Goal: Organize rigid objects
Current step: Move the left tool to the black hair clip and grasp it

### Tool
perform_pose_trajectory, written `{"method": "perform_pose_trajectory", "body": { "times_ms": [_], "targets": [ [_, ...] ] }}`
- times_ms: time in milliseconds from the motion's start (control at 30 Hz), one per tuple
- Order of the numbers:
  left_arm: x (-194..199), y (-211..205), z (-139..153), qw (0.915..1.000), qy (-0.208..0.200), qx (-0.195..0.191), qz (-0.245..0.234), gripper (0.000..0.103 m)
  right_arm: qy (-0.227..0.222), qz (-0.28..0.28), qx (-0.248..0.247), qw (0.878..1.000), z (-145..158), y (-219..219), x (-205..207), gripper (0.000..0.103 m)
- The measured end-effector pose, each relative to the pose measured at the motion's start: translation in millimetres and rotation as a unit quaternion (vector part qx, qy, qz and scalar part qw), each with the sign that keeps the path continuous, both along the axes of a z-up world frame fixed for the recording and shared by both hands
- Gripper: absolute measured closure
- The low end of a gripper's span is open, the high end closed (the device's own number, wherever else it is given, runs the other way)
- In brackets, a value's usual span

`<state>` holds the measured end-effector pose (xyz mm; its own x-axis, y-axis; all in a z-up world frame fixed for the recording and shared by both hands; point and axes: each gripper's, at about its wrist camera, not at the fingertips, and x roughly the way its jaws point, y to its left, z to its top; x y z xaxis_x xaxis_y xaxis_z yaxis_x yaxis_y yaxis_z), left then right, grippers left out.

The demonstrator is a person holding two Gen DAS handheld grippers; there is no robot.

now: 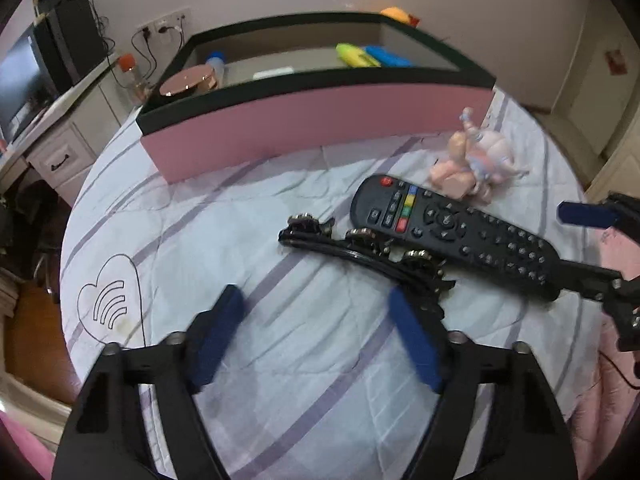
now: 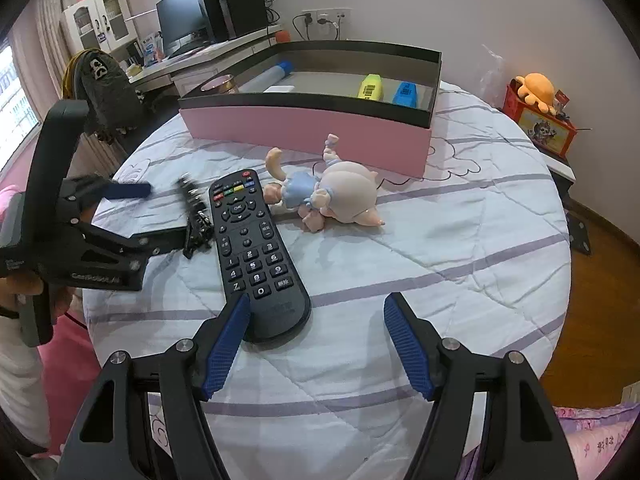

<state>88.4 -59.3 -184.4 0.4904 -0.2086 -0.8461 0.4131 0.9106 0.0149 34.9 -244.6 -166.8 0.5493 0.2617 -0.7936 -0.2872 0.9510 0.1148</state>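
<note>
Both grippers stand parted and empty over the bed. Nearest the black hair clip [image 1: 360, 256] is the left gripper [image 1: 316, 336], whose blue pads are apart with only the striped quilt [image 1: 248, 216] showing between them; its right pad sits just beside the clip's near end, not yet around it. That clip, studded with shiny beads, lies flat on the quilt and touches the long edge of the black remote control [image 1: 452, 232]. In the right wrist view, the right gripper [image 2: 316, 340] hangs with its left pad touching or just beside the remote's bottom corner, its jaws bracketing nothing. Beyond the remote lies a pink pig figurine [image 2: 332, 196] on its side, and behind that the pink storage box [image 2: 304, 132], already holding a yellow and a blue marker, a round tin and a tube. The step in hand looks like taking the clip. To do it well, the left gripper should shift toward the clip's middle, straddle its narrow width, and close firmly without dragging the remote along.
</note>
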Motion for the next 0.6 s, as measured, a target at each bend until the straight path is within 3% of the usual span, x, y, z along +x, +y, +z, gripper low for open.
{"method": "perform_pose_trajectory", "body": {
  "times_ms": [67, 167, 233, 300, 467, 600],
  "targets": [
    [-0.7, -0.7, 2.8, 1.0000, 0.000, -0.003, -0.006, 0.050, 0.000, 0.000, 0.002, 1.000, 0.2, 0.5, 1.5, 0.032],
    [-6.7, -0.6, 6.3, 0.9999, 0.007, -0.005, -0.008, 0.053, -0.001, -0.001, 0.001, 1.000, 0.5, 3.3, 2.1, 0.032],
    [-11.6, 2.0, 9.4, 0.9996, 0.017, -0.022, 0.002, 0.047, -0.003, 0.009, 0.003, 1.000, 2.1, 6.9, 0.2, 0.032],
    [-19.8, 1.7, 13.1, 0.9991, 0.019, -0.037, 0.007, 0.032, -0.004, 0.013, 0.005, 1.000, 4.0, 8.2, -1.0, 0.032],
    [-33.4, -12.0, 15.9, 0.9992, 0.007, -0.041, -0.001, 0.025, -0.008, 0.011, 0.007, 1.000, 5.9, 3.5, -2.6, 0.032],
    [-24.7, -24.5, 7.5, 0.9996, 0.012, -0.023, 0.014, 0.024, -0.008, 0.008, 0.014, 1.000, 5.5, -2.4, -4.3, 0.032]
  ]
}}
